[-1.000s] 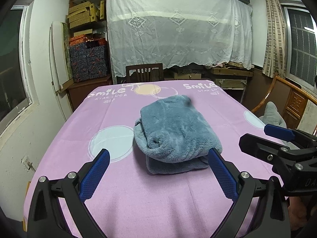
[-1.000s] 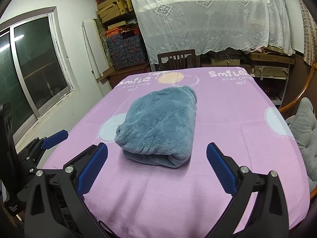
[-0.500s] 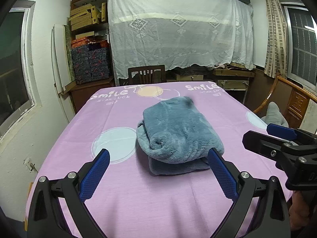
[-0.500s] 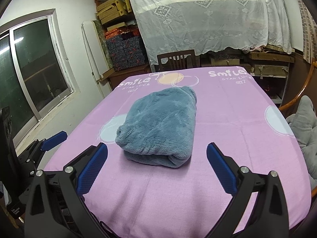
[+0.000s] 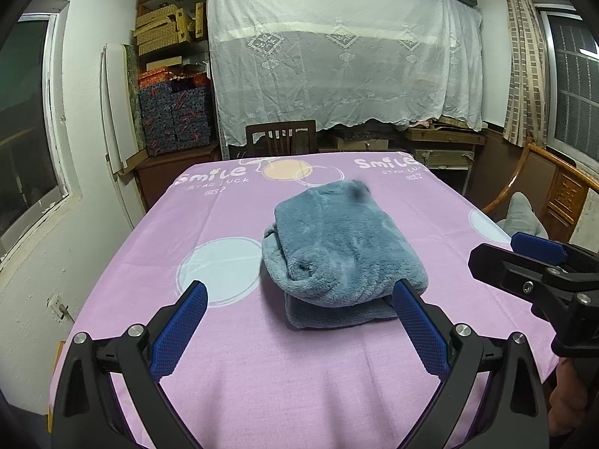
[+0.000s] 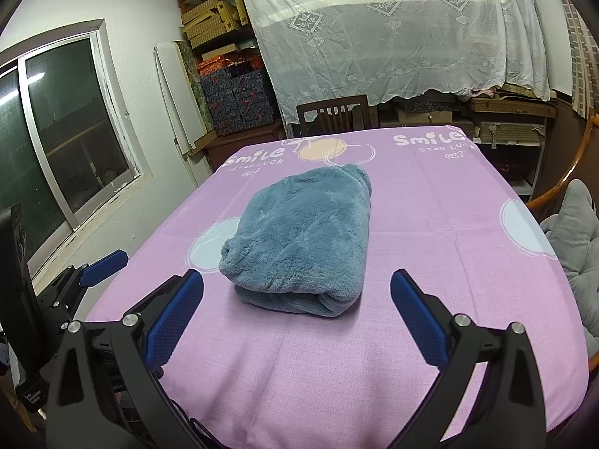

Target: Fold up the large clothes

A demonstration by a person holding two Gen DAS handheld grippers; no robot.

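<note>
A fluffy blue-grey garment [image 5: 342,252] lies folded into a thick bundle in the middle of the table's pink cloth [image 5: 262,366]; it also shows in the right wrist view [image 6: 303,239]. My left gripper [image 5: 299,331] hangs open over the near part of the table, short of the bundle, nothing between its blue pads. My right gripper [image 6: 295,321] is open too, held back from the bundle's near edge. The right gripper [image 5: 539,262] shows at the right edge of the left wrist view, and the left gripper [image 6: 97,265] at the left edge of the right wrist view.
A dark wooden chair [image 5: 280,138] stands at the table's far end, below a white lace sheet [image 5: 337,56] over shelving. Stacked boxes [image 5: 172,112] fill the back left. A wooden armchair with a grey cushion [image 6: 572,235] sits close on the right. A window [image 6: 56,127] is on the left wall.
Both grippers have drawn back and risen slightly from the folded garment, staying open. The bundle has not moved.
</note>
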